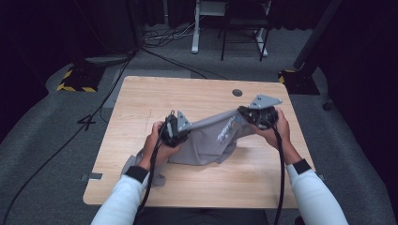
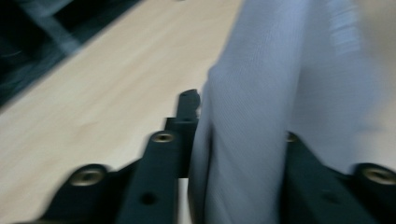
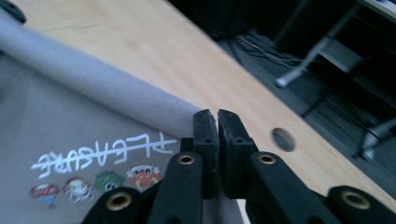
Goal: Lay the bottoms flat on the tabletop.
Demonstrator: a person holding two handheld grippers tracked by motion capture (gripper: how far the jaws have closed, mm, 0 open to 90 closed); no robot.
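while both grippers pinch it, the grey t-shirt [image 1: 213, 138] hangs stretched between them over the wooden table [image 1: 141, 103].
soft and light, it sags and drags; hems grip best. left gripper [image 1: 174, 130] is clamped on a thick fold, right gripper [image 3: 217, 122] nearly shut on an edge. the far side has open room.

Shirt [image 1: 211, 140]: plain grey knit, white scrawled lettering, beneath it a row of small cartoon prints in red, green, orange, blue. Table [image 1: 187, 93]: pale wood grain. Grippers [image 1: 174, 132] [image 1: 257, 116]: black, brass-coloured screw inserts, grey top plates. Sleeves [image 1: 119, 199]: white, black cuffs. Floor [image 1: 42, 140]: grey carpet; yellow-black hazard stripes [image 1: 75, 88] on stand base.
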